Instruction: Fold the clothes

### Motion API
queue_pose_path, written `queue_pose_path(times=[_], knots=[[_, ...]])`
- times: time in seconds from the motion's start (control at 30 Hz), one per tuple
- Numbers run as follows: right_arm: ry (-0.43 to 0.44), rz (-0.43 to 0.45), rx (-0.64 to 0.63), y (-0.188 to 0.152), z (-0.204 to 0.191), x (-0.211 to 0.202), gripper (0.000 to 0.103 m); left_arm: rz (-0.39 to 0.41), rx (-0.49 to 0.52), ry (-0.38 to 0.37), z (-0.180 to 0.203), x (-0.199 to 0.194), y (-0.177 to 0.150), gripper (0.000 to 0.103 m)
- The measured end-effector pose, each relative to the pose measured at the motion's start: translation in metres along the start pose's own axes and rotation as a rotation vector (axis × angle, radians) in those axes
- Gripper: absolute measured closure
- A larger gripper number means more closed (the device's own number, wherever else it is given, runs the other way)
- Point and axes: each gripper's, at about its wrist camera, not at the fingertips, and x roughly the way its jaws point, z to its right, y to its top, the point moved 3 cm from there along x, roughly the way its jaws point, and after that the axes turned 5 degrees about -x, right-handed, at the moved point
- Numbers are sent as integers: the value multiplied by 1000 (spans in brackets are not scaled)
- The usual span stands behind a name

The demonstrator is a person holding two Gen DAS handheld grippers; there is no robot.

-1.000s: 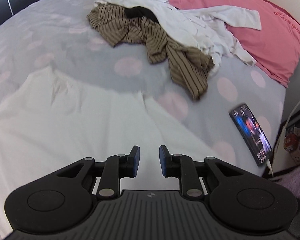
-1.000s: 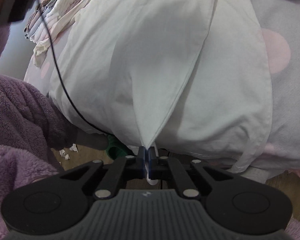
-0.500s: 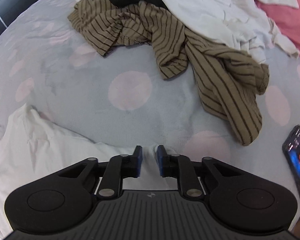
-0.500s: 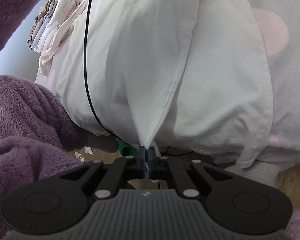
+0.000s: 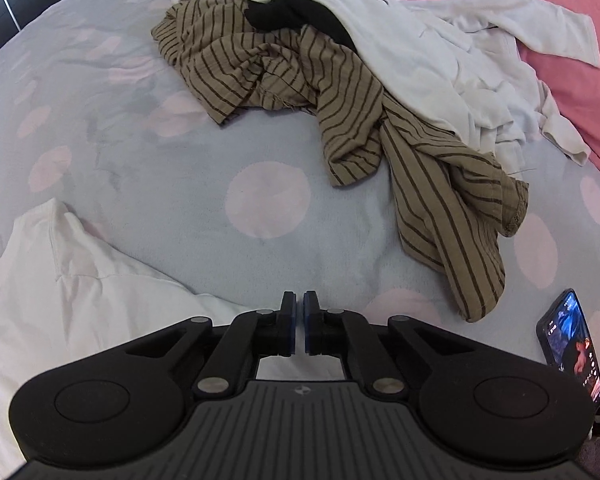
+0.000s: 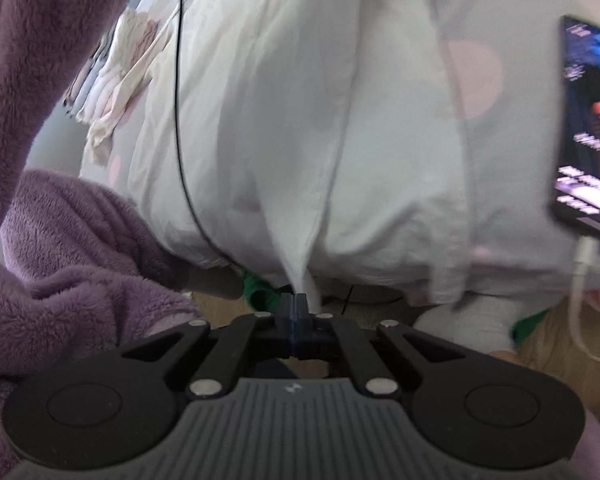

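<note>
Both grippers, right gripper [image 6: 296, 306] pinching white garment [image 6: 300, 120]

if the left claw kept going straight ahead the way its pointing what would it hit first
Probably the bare grey bedspread, near its pink dot, though depth is unclear. The left claw points past the white garment; the striped brown garment lies farther on and right.

Nothing legible — the phone [image 6: 592, 128] screen's lettering is too blurred.
</note>
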Motion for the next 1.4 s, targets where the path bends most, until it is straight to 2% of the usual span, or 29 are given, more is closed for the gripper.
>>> queue_pose_path(times=[0.03,0.07,0.17,0.33,0.43,0.47,0.5,0.53,0.57,0.73,0.93,1.1,1.4], knots=[[-11,18,4,1,3,0,101,-1,-2,2,0,0,1,101],[-9,31,18,2,5,4,94,-1,-6,2,0,1,1,101],[24,35,13,4,4,26,60,1,-23,2,0,2,1,101],[1,-1,-30,2,-1,54,62,4,-36,5,0,3,-1,101],[-1,-1,-14,2,4,64,63,7,-50,4,0,4,-1,101],[9,4,-1,2,5,62,67,9,-54,3,-1,4,-2,101],[19,8,11,2,6,60,84,11,-59,2,-1,4,-2,101],[29,13,24,1,7,58,97,12,-64,2,-1,4,-2,101],[39,17,36,1,8,55,101,13,-70,0,-2,3,-2,101],[72,38,91,1,11,32,101,20,-94,-18,-6,-4,0,101],[-13,6,97,3,23,-17,101,39,-203,-69,-16,-6,9,101],[-84,-53,156,2,59,-7,101,59,-223,-66,-13,1,9,101],[-108,-117,182,7,83,27,101,60,-290,-84,-14,26,5,101]])
